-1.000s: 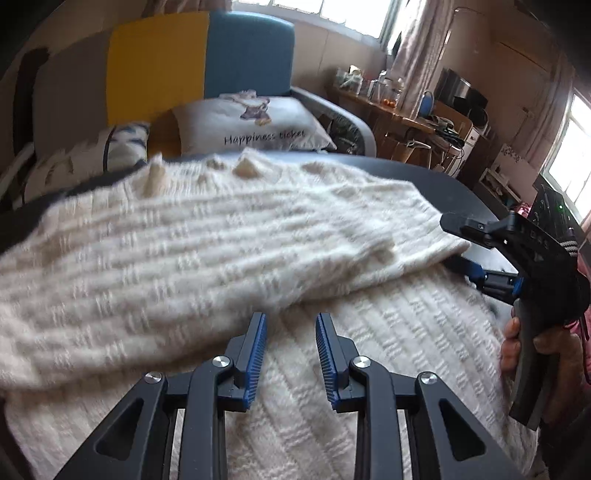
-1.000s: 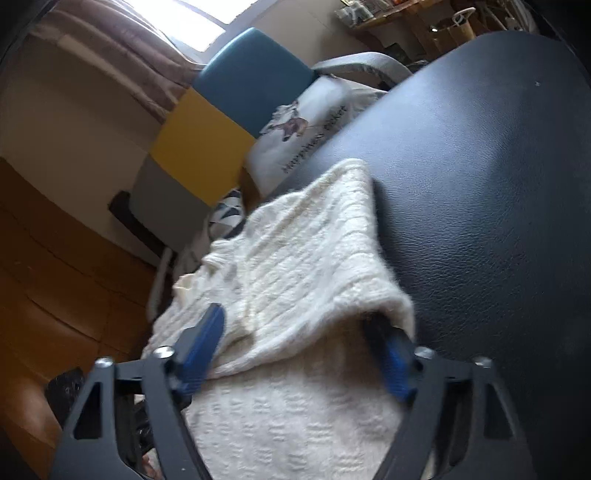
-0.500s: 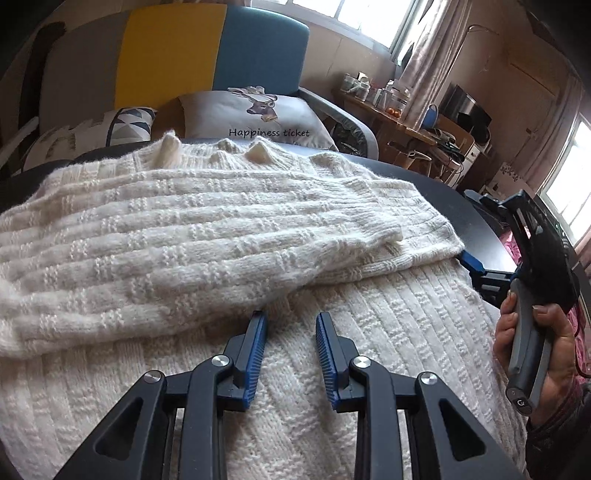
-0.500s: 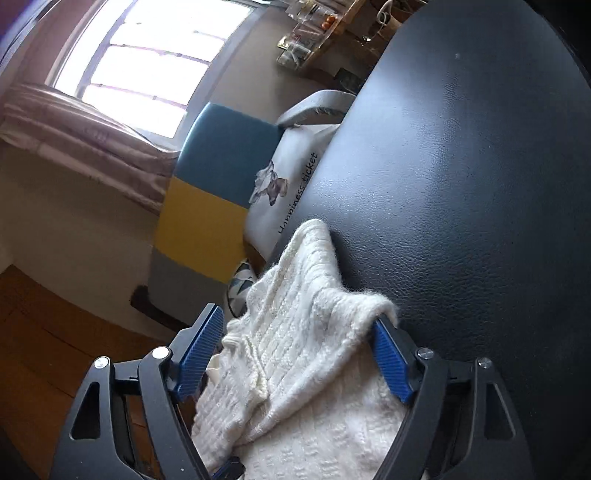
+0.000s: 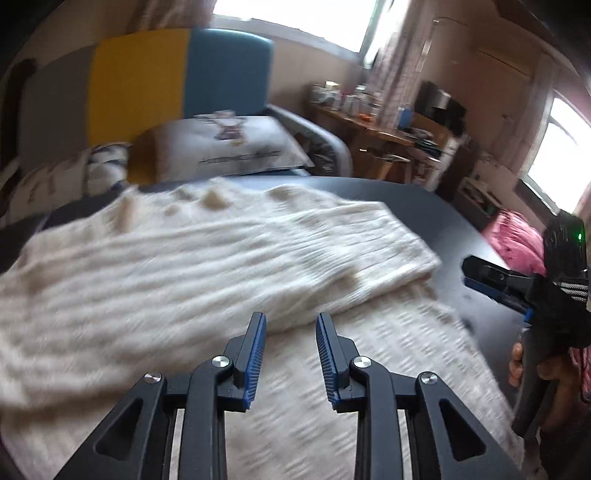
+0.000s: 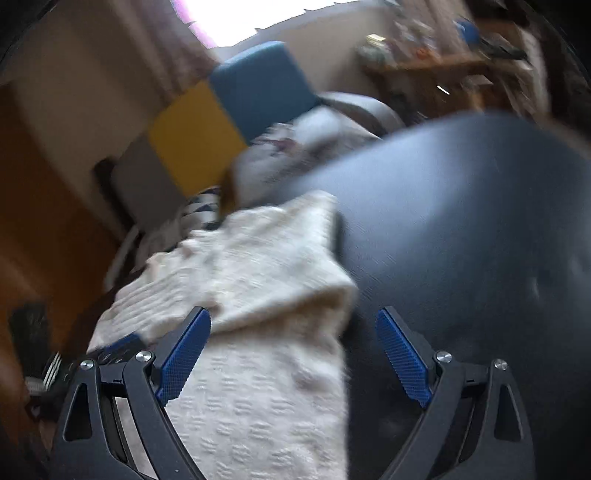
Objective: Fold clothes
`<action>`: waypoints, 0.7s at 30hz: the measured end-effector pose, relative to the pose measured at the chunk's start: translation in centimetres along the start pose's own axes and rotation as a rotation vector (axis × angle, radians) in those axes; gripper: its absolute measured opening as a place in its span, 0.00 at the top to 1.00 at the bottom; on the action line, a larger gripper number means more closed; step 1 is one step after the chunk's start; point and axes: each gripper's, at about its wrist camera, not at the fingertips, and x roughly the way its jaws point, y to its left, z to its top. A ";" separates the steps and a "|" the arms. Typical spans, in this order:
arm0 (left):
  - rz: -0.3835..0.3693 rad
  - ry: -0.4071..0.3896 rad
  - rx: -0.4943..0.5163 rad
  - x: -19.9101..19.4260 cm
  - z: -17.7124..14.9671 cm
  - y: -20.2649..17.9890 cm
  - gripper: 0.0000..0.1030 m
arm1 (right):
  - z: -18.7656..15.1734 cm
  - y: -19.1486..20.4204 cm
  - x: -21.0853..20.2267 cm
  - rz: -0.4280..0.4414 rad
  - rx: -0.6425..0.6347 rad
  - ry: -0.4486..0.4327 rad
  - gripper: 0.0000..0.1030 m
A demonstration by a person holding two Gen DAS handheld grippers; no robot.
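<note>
The left gripper [image 5: 290, 325] has its two blue-padded fingers [image 5: 255, 354] set a narrow gap apart, with nothing between them; they hover above the cream knit sweater [image 5: 207, 266]. The right gripper [image 6: 293, 332] has its fingers [image 6: 402, 360] spread wide, empty, one pad over the sweater's edge and the other over the bare black table [image 6: 461, 229].

In the left wrist view the right gripper appears at the right edge, held by a hand [image 5: 532, 365] around its handle, its fingers clear of the sweater's folded corner.

The sweater lies on the black table. One upper layer (a sleeve or folded panel; the blur prevents telling which) lies across the lower ribbed layer, ending near the table's right portion. Both views are motion-blurred.

Beyond the table stands a chair [image 5: 177, 74] with grey, yellow and blue back panels, carrying a printed white cushion [image 5: 229, 151]. A cluttered wooden desk [image 5: 373, 125] stands farther back beside a bright window [image 5: 295, 22].
</note>
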 end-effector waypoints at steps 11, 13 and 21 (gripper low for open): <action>-0.131 0.098 0.143 6.5 7.0 -3.3 0.73 | 2.0 -2.9 3.8 0.291 0.162 0.125 0.04; -0.142 0.111 0.226 7.6 9.0 -3.8 0.73 | 1.3 -3.1 2.7 0.358 0.178 0.114 0.04; -0.241 0.356 0.478 14.2 12.7 -5.2 0.71 | -2.3 -0.9 1.9 0.361 0.089 0.167 0.03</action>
